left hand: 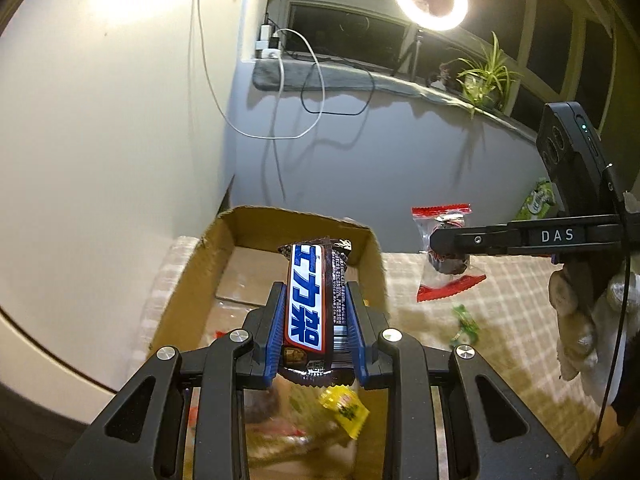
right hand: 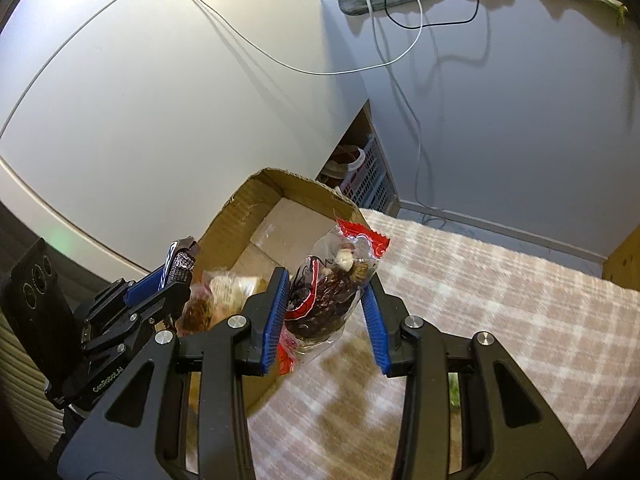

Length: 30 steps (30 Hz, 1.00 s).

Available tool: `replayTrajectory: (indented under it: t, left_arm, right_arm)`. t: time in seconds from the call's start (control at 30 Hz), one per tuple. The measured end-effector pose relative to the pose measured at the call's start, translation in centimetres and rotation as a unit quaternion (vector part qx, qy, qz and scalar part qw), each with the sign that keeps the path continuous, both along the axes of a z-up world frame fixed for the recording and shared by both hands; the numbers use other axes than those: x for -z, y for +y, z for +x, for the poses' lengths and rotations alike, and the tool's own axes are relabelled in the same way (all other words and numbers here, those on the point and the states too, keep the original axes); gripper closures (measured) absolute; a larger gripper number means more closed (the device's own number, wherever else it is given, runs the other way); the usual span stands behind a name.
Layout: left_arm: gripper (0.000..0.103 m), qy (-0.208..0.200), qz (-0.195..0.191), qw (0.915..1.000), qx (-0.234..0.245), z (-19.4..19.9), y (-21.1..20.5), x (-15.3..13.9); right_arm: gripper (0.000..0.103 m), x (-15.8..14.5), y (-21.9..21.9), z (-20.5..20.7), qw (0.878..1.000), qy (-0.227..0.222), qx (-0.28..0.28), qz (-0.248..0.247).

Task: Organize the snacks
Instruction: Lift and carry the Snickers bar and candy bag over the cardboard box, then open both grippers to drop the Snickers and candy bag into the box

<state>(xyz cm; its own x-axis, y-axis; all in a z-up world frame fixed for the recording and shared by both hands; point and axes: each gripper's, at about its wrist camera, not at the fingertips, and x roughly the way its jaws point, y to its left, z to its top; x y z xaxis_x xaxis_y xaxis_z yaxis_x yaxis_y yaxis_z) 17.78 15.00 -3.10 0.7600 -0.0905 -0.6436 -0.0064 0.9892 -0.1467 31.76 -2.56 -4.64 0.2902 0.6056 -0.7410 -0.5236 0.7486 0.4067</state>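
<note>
Both tongs are loaded. Left tongs [left hand: 318, 312] are clamped on a chocolate bar [left hand: 310, 300] in a brown wrapper with a blue-and-white label, held lengthwise between the blue pads so its far end pokes out over the open cardboard box [left hand: 192, 264]. Right tongs [right hand: 326, 308] grip a clear packet with red crimped ends [right hand: 332, 284] holding something dark — a dried fruit or sweet, I think, though blur makes that uncertain — pinched at its middle so it hangs upright.

That box sits on a pink checked cloth [right hand: 480, 300] covering the bench and already holds several wrapped snacks, among them a yellow sweet [left hand: 344, 410] just below the left tongs. From the left view, the right tongs and their packet hang beyond the box's right wall, over the cloth; a small green wrapped sweet [left hand: 464, 326] lies loose there.

Judging by this, both items are meant for the box, with the bar closer to release.
</note>
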Motion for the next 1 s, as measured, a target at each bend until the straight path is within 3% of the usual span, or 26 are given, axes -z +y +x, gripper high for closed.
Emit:
replayTrajectory:
  t: [0.57, 1.0]
  left_arm:
    - [0.076, 0.009, -0.002, 0.9999, -0.012, 2.2, 1.9, 0.9]
    - [0.076, 0.008, 0.002, 0.9997, -0.022, 2.0, 2.2, 0.8]
  right_arm:
    - [0.064, 1.5, 5.8, 3.0, 0.999, 0.008, -0.031, -0.007]
    - [0.064, 1.8, 7.4, 2.7, 0.999, -0.001, -0.047, -0.006]
